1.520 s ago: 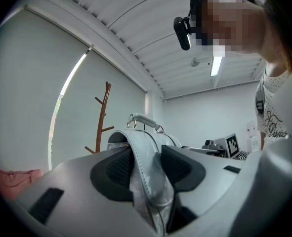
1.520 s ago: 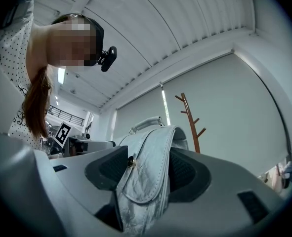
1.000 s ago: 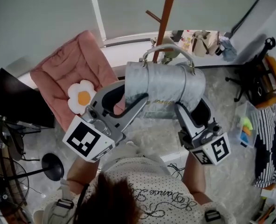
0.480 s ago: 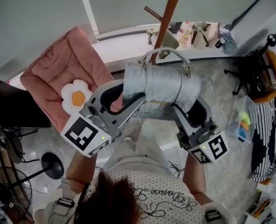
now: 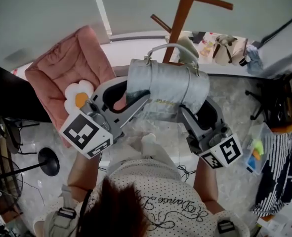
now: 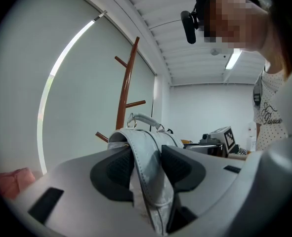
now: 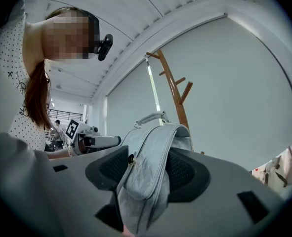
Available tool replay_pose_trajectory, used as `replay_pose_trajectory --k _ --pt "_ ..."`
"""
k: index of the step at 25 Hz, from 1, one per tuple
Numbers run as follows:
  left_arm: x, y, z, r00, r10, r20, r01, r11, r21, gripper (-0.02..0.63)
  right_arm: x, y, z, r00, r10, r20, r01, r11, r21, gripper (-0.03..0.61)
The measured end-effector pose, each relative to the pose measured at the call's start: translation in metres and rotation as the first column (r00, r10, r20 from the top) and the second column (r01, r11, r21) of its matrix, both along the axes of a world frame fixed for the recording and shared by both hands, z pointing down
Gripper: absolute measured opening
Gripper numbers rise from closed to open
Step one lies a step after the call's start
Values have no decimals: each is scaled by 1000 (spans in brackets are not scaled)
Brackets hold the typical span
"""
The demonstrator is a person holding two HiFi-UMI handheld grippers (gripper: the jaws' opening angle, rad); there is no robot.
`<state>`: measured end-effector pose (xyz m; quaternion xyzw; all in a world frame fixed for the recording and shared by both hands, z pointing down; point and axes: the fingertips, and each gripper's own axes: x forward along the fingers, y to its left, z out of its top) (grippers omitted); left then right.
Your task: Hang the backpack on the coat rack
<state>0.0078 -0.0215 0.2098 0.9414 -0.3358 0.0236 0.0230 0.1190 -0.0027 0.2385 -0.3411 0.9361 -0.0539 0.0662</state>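
Backpack: a silver-grey bag, held up in the air in front of the person. It lies across the two grippers, one end in each.
Top handle: a pale curved loop on metal rings, turned to the far side. From the head view it sits right by the coat rack's pole. I cannot tell whether the two touch.
Left gripper: closed on the bag's left end. In its own view a stitched grey strap runs down between the two dark ribbed pads, pinched there. The rest of the bag rises beyond the jaws.
Right gripper: clamped on the bag's right end. A thick fold of grey fabric with a small dark stud fills the gap between its pads.
Coat rack: a reddish-brown wooden pole with angled pegs. It stands just beyond the bag, a little right of middle. In both gripper views the pegs are higher than the handle.
Marker cubes: one on each gripper, at the near end, the left and the right.
Person: a dotted top at the near edge, with a forearm reaching up to each gripper.
Pink cushion: at the far left, behind the left gripper. A white flower-shaped pad with a yellow centre lies on it.
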Motion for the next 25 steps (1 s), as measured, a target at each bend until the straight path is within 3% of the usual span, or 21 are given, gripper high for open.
replay_pose_trajectory --k 5,10,19,25 --pt "9 -21 -2 999 -36 22 37 999 -34 172 11 -27 -2 998 -64 8 65 998 -26 241" --pt "14 -36 10 999 -32 22 33 998 -49 172 17 -41 10 997 -65 37 67 995 -70 233" --pt "11 -64 58 996 89 30 -84 986 -141 169 14 -59 54 1000 10 23 -5 980 -201 218" --pt "-13 -74 88 986 168 7 -162 959 -232 169 -12 -59 78 996 85 -14 -86 957 -278 212"
